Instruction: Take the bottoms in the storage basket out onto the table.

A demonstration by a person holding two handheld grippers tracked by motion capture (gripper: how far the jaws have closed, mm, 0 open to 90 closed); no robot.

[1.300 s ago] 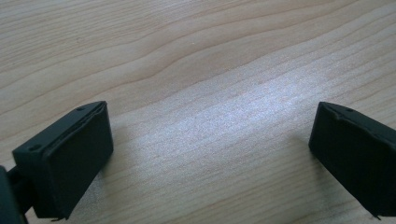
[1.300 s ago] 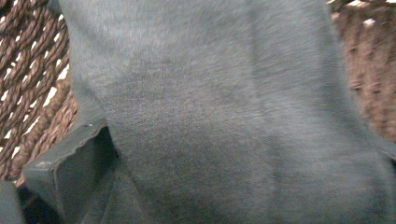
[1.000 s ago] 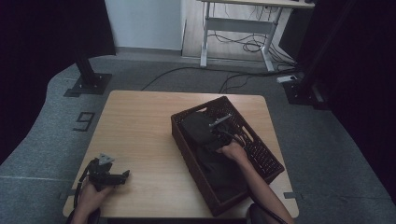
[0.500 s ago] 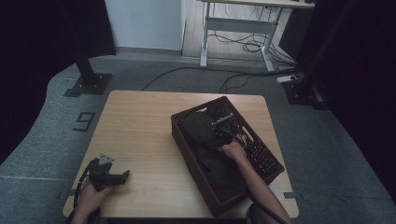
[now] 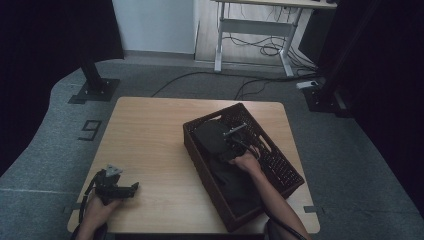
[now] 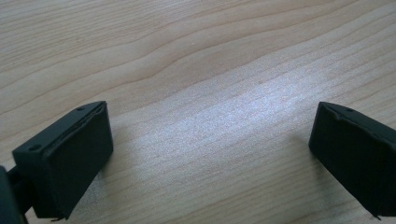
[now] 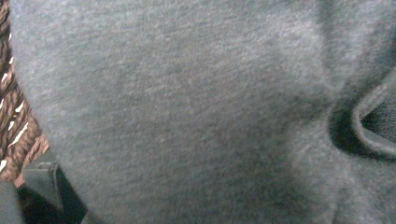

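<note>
1. Right hand-held gripper (image 5: 231, 150) down inside the crate (image 5: 280, 172), pressed into the dark grey garment (image 5: 225, 175) piled there; jaws buried in cloth, so impossible to tell how far apart, or whether any fold is pinched.
2. Left hand-held gripper (image 6: 210, 154) resting low on the desk (image 5: 150, 140) near its front left corner, jaws spread wide, nothing between them but bare wood grain.
3. Garment bunched in the crate, on the right half of the desk, well apart from the left hand-held gripper.
4. Likely risks: catching too thin a fold and losing it on the lift; snagging cloth on the crate's lattice wall; dragging the whole crate along, with no second grip steadying it; tangling the trailing cable in the fabric.
5. High view: crate position, both hands, the spread between them; no detail of the grasp itself.
6. Right gripper view: fleece texture up close (image 7: 187, 107), a rolled hem or opening at right (image 7: 373, 130), a sliver of brown lattice at left (image 7: 14, 126).
7. Left gripper view: the wide-open jaw gap, unreadable from above.
</note>
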